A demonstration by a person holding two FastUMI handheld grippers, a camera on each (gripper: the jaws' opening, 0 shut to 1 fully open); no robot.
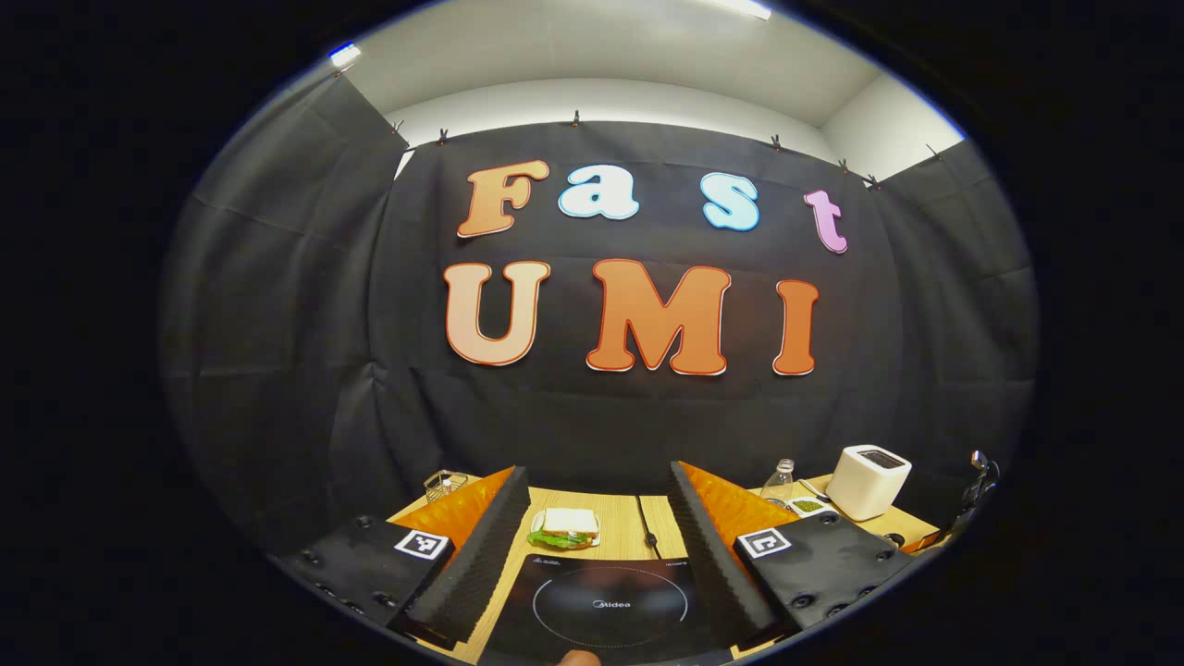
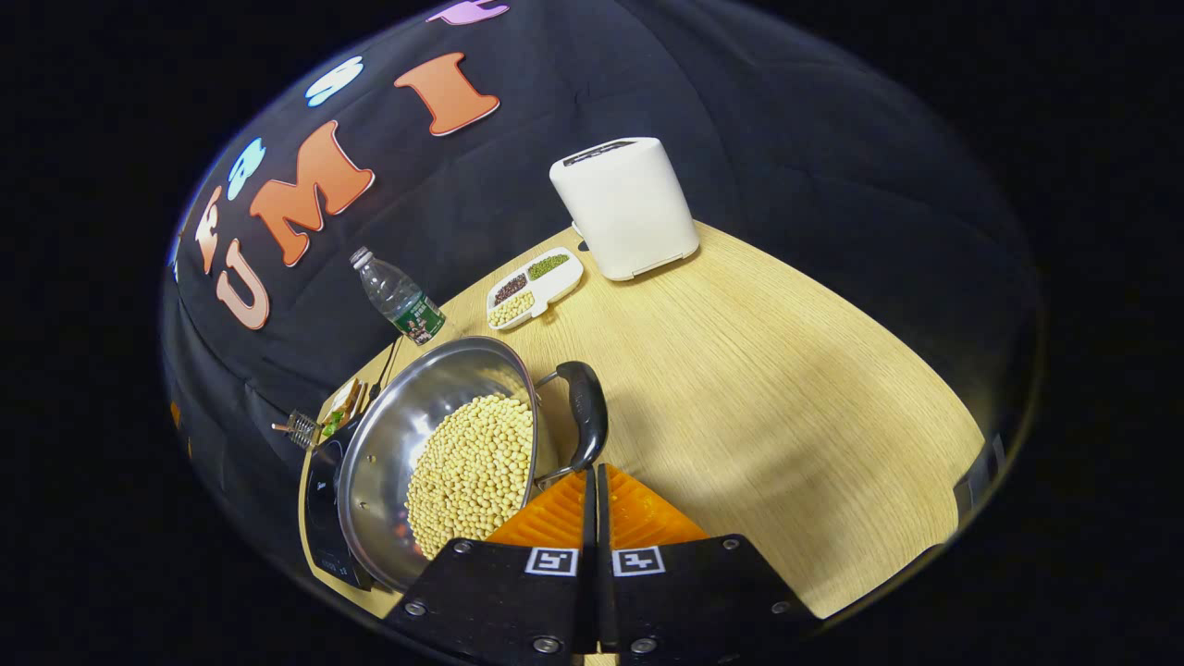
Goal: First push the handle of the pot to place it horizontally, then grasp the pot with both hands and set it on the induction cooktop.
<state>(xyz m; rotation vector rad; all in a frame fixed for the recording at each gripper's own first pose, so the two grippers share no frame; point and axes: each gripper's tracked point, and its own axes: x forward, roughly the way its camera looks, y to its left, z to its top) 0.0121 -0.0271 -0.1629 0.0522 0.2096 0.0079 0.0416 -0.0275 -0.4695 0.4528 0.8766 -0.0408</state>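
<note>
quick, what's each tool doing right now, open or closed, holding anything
Left tool: open, holding nothing, above the cooktop.
Right tool: closed, holding nothing, tips by the pot handle.

black cloth wall, wooden table (pale)

Spread tool above induction cooktop

Silver pot, pale yellow beans inside, black handle. Black cooktop with a thin white ring. Light wood-grain desk. White toaster. White tray with green, dark and yellow grains. Clear bottle, green label.
</note>
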